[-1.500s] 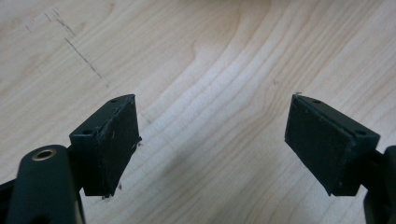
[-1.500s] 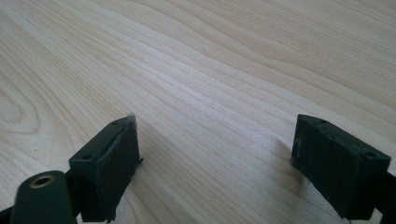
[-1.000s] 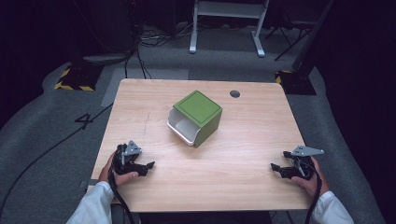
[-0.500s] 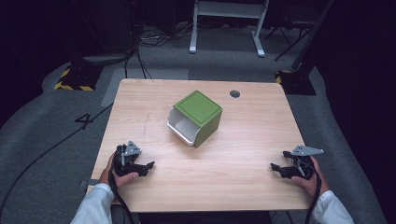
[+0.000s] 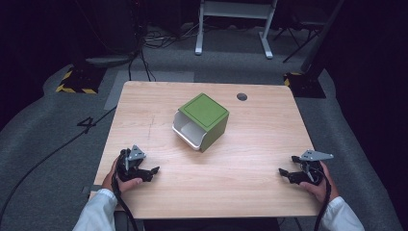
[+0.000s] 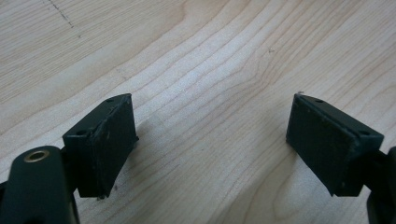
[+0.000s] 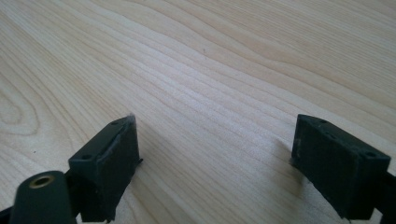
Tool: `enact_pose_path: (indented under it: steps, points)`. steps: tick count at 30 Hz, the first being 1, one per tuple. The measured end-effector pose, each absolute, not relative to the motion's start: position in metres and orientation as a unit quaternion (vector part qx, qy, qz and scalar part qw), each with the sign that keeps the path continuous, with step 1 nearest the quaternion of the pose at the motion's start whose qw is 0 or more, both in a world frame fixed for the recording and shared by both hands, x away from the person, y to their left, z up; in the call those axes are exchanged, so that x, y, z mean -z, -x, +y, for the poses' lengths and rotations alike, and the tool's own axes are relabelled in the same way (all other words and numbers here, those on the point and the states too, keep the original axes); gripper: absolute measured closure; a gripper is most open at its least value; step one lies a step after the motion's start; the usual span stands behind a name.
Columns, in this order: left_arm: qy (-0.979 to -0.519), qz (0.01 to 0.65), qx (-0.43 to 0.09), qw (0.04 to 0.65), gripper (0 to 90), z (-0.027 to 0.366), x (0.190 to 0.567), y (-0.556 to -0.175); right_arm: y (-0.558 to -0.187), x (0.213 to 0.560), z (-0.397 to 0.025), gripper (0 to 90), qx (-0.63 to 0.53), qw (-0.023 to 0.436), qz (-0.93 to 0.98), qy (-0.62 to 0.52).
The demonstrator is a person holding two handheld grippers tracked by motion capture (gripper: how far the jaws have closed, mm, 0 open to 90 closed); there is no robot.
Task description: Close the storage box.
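- The left tongs [image 5: 153,171] rest on the near left part of the tabletop [image 5: 250,144], held in the person's left hand [image 5: 120,175], which comes in from the near edge in a white sleeve [image 5: 98,214]; the jaws point right, toward the middle of the tabletop.
- In the left gripper view these tongs [image 6: 210,140] stand wide open, two black pads well apart with bare wood grain between them and nothing held.
- The right tongs [image 5: 284,173] rest on the near right part of the tabletop, held in the person's right hand [image 5: 320,185], also in a white sleeve; the jaws point left, toward the other tongs.
- In the right gripper view these tongs [image 7: 215,156] are likewise wide open, low over the wood, with nothing between the pads.
- The two tongs are well apart, one near each near corner.
- One green box [image 5: 204,120] sits near the middle of the tabletop, turned corner-on, with one white drawer-like insert [image 5: 190,132] showing at its near left face. It is well apart from both tongs.
- One dark round hole [image 5: 242,96] lies in the tabletop toward the far right.
- Count: two tongs, two hands, one box.
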State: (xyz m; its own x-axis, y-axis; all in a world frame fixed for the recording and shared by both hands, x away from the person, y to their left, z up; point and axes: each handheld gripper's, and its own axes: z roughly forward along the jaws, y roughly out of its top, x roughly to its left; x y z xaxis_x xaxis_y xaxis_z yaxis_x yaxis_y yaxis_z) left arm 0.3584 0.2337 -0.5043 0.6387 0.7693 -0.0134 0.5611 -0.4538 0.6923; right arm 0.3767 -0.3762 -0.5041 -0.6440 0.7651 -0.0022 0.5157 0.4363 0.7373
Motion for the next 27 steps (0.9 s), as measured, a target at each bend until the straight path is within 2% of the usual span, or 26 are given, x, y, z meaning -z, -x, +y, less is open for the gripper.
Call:
enact_pose_path:
  steps: [27]
  points:
    - [-0.838, 0.399, -0.156, 0.337, 14.7, 0.2324, 0.5043, -0.3592, -0.3767, 0.5041, -0.3767, 14.9, -0.365, 0.170, 0.831, -0.384]
